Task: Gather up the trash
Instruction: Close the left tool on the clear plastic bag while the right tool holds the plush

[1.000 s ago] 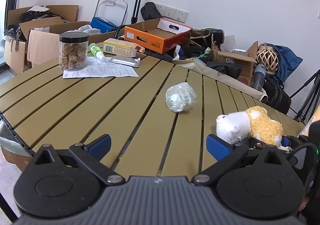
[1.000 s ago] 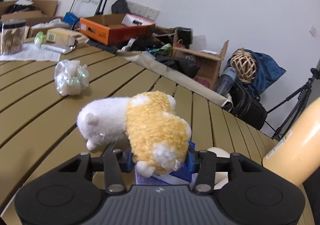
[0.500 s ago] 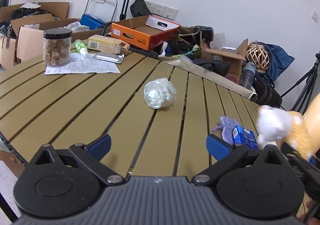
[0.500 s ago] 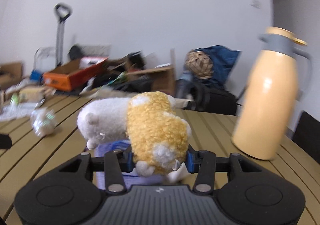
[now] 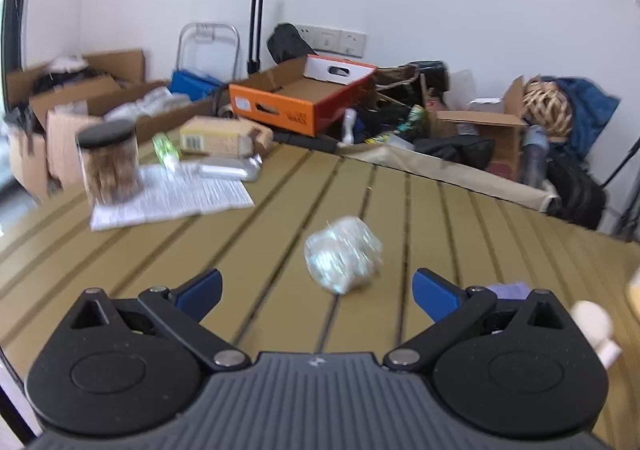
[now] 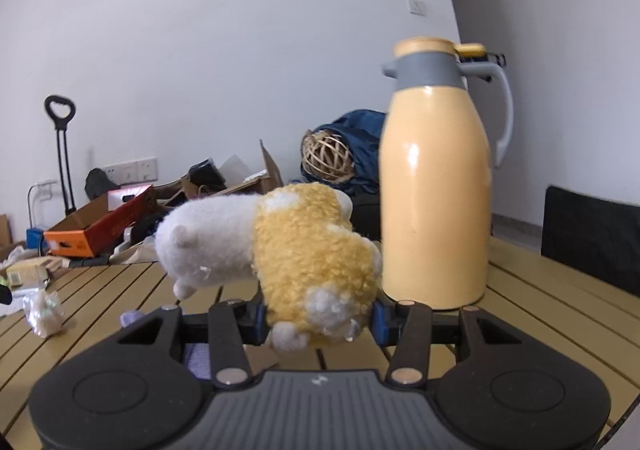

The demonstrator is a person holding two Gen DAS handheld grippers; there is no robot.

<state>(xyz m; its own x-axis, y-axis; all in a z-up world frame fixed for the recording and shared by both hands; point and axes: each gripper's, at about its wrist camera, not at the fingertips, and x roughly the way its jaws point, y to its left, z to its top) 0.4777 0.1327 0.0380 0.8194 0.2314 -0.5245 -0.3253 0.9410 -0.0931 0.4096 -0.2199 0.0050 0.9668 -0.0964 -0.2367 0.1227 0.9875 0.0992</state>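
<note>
**Toy swung aside, wrapper ball now lined up**

Your right gripper (image 6: 318, 320) is pinching the plush toy (image 6: 280, 250) by its yellow rear end, and over the last second you have carried it away from the middle of the table (image 5: 120, 270) toward the yellow thermos jug (image 6: 434, 186), which now stands just behind the toy in the right view. A second ago the toy lay in front of your left gripper's right finger; now only a pale scrap of it shows at the right edge of the left view. That clears the toy out of the way, so the trash is free to be reached.

Your left gripper (image 5: 316, 288) is spread wide with nothing between its fingers. It has drifted so that the crumpled plastic wrapper ball (image 5: 342, 254) sits just ahead of the fingertips, slightly right of centre between the 2 blue pads (image 5: 202, 286). The ball rests on the slats, apart from both pads.

1 more piece, a purple scrap (image 5: 508, 290), lies beside the right finger, partly hidden behind it. My guess: push forward and close on the ball next.
</note>
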